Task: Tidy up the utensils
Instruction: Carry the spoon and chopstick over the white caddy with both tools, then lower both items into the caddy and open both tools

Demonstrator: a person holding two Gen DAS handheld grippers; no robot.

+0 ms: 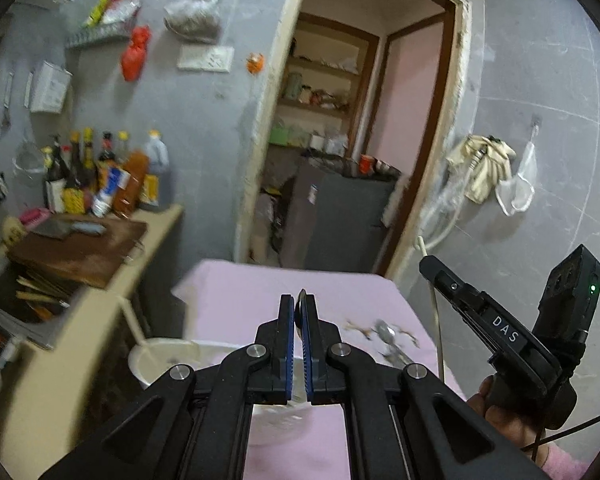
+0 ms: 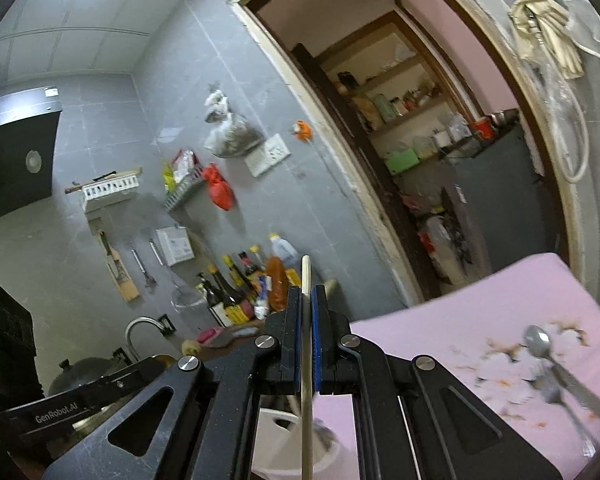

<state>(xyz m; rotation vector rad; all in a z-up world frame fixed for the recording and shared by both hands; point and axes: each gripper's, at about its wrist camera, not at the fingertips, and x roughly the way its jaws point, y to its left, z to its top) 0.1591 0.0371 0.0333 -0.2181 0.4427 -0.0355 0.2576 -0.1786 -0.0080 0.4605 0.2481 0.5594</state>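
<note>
Tongs, left: the left tongs [image 1: 299, 300] are pinched tight on a thin metal utensil [image 1: 301, 312], seen edge-on between the blue pads, its tip just above the pad ends; it looks like a spoon, though the edge-on view leaves that unsure
Tongs, right: the right tongs [image 2: 309, 300] are clamped on a pale wooden chopstick [image 2: 306, 344], which runs lengthwise through the pads, its end sticking out past the tips and the rest trailing back under the frame
Right tongs seen from the left wrist: the right tongs [image 1: 432, 266] sit at the right edge, held by a hand [image 1: 500, 408] with a pink sleeve [image 1: 564, 464] below; a thin pale stick hangs beneath them
Tabletop: a pink cloth [image 1: 236, 292] covers it, with a flower print near its far right part
Loose utensils: a metal spoon [image 2: 540, 340] lies bowl-up on the flower print, with more metal cutlery [image 2: 556, 392] blurred beside it; the same heap [image 1: 388, 340] shows from the left wrist, just right of the left tongs
White container: a white plastic vessel [image 1: 160, 356] stands at the near left of the cloth, below the left tongs; its contents are too blurred to tell
Kitchen counter: to the left, bearing a brown cutting board [image 1: 80, 252] with a cleaver [image 1: 66, 230] on it and a cluster of sauce bottles [image 1: 100, 176] against the grey wall
Background: an open doorway [image 1: 360, 120] ahead leads to shelves and a dark cabinet; a cloth [image 1: 484, 164] hangs on the wall to its right
</note>
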